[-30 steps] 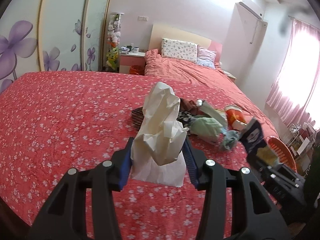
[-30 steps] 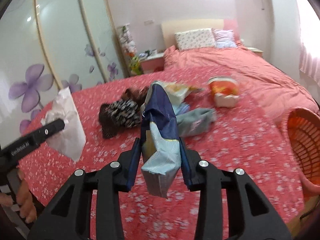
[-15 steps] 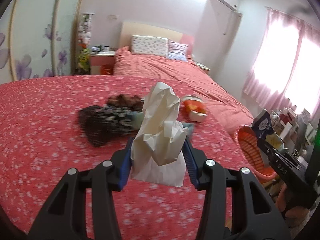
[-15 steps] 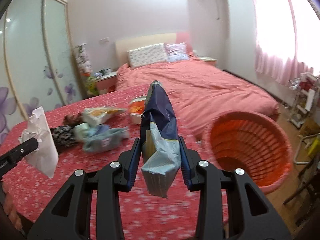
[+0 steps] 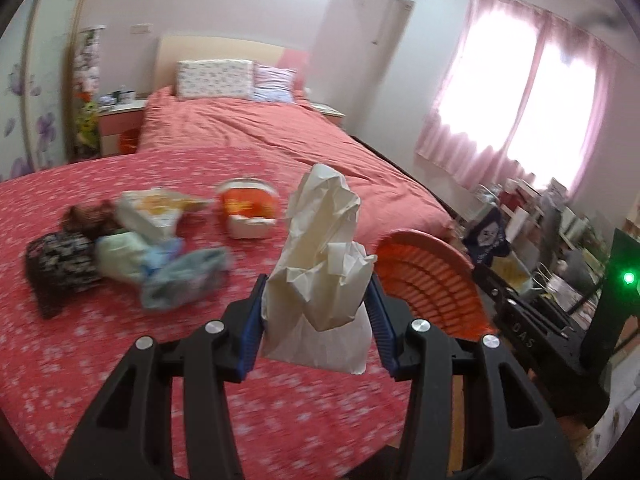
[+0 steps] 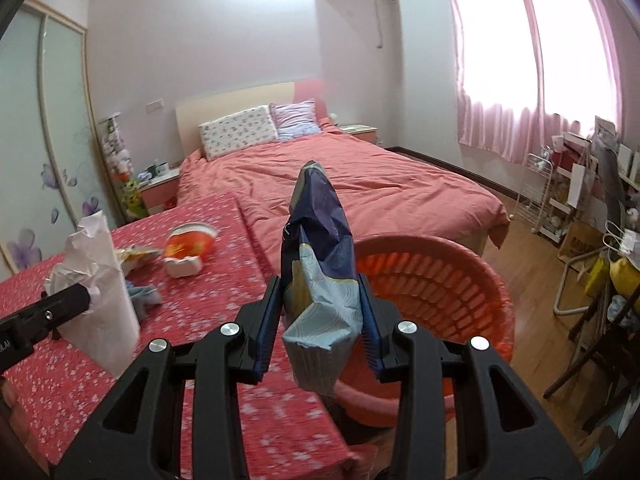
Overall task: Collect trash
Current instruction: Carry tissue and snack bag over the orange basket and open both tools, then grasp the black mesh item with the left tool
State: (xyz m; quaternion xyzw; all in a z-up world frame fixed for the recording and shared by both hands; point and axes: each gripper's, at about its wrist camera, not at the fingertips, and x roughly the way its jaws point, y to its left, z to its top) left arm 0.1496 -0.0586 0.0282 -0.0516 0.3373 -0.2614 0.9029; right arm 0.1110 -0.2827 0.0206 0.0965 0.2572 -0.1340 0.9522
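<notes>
My left claw (image 5: 316,320) is pinching a crumpled white paper bag (image 5: 320,272); my right claw (image 6: 318,320) is clamping a navy-and-pale-blue snack packet (image 6: 320,276) before the orange slatted plastic basket (image 6: 460,280). Releasing early risks both landing outside the rim, on the bed or floor.

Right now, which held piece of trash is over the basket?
The dark blue snack bag in the right hand-held gripper; it hangs before the orange basket. The white paper bag sits over the red bedspread.
</notes>
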